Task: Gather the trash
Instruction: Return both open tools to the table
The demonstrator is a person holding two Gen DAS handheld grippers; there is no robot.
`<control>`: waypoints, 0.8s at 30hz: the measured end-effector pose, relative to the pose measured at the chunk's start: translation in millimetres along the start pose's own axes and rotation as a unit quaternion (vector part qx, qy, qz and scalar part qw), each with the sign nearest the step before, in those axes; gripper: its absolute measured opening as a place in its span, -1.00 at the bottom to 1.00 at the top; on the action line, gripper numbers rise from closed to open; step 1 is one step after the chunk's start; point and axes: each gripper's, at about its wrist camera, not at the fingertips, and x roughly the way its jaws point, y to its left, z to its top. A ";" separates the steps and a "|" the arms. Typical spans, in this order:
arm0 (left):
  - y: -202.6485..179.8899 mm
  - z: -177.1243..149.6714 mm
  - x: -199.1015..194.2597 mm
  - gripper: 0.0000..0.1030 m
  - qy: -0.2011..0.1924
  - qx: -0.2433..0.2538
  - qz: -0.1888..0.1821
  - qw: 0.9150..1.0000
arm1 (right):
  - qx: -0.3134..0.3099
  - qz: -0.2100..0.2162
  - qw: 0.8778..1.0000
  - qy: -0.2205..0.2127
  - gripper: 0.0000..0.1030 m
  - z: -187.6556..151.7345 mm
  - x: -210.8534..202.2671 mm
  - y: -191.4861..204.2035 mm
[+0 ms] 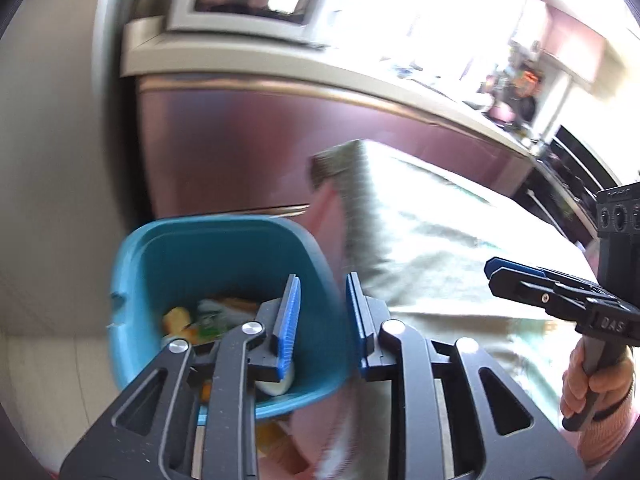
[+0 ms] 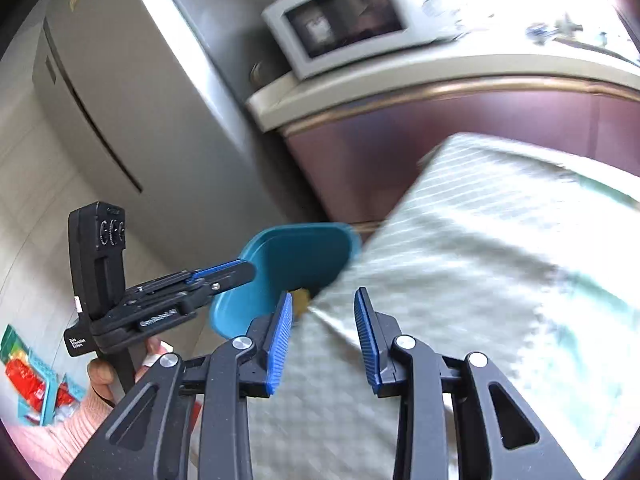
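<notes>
A blue plastic bin (image 1: 168, 264) stands on the floor beside the table and holds several scraps of trash (image 1: 208, 316), yellow, orange, green and white. My left gripper (image 1: 322, 284) hangs open and empty above the bin's right rim. The bin also shows in the right wrist view (image 2: 296, 260), with the left gripper (image 2: 224, 270) beside its left rim. My right gripper (image 2: 322, 300) is open and empty over the table's corner; it shows in the left wrist view (image 1: 496, 270) at the right.
A table with a pale green checked cloth (image 2: 480, 280) fills the right. Behind stand a dark red counter (image 2: 440, 136) with a microwave (image 2: 344, 20) and a grey fridge (image 2: 120, 100). Red packets in a tray (image 2: 28, 376) lie on the floor.
</notes>
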 end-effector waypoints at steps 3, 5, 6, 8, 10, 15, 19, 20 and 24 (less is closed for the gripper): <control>-39.1 5.2 3.3 -0.48 -0.001 0.032 -0.030 0.999 | 0.023 -0.021 0.999 -0.029 -0.33 -10.7 -40.9 -26.6; -67.9 7.2 9.6 -0.47 0.003 0.054 -0.048 0.997 | 0.038 -0.049 0.997 -0.048 -0.32 -19.8 -66.6 -46.2; -81.2 8.4 13.5 -0.46 0.006 0.062 -0.056 0.996 | 0.046 -0.061 0.995 -0.057 -0.32 -25.3 -79.7 -56.5; -109.3 9.7 24.2 -0.46 0.015 0.081 -0.069 0.994 | 0.070 -0.078 0.992 -0.073 -0.32 -36.9 -104.5 -77.1; -136.2 10.9 35.7 -0.45 0.025 0.097 -0.081 0.992 | 0.091 -0.097 0.987 -0.087 -0.30 -49.6 -128.5 -97.0; -192.3 8.6 51.6 -0.37 0.034 0.130 -0.088 0.987 | 0.126 -0.126 0.977 -0.117 -0.24 -71.5 -171.6 -131.4; -231.3 5.2 62.5 -0.34 0.033 0.155 -0.086 0.984 | 0.139 -0.142 0.971 -0.132 -0.24 -87.4 -195.6 -148.5; -241.2 4.0 64.4 -0.31 0.032 0.162 -0.085 0.983 | 0.141 -0.144 0.970 -0.136 -0.22 -90.8 -200.9 -152.4; -269.8 1.7 74.1 -0.24 0.030 0.182 -0.082 0.979 | 0.153 -0.156 0.964 -0.150 -0.14 -100.8 -216.1 -164.6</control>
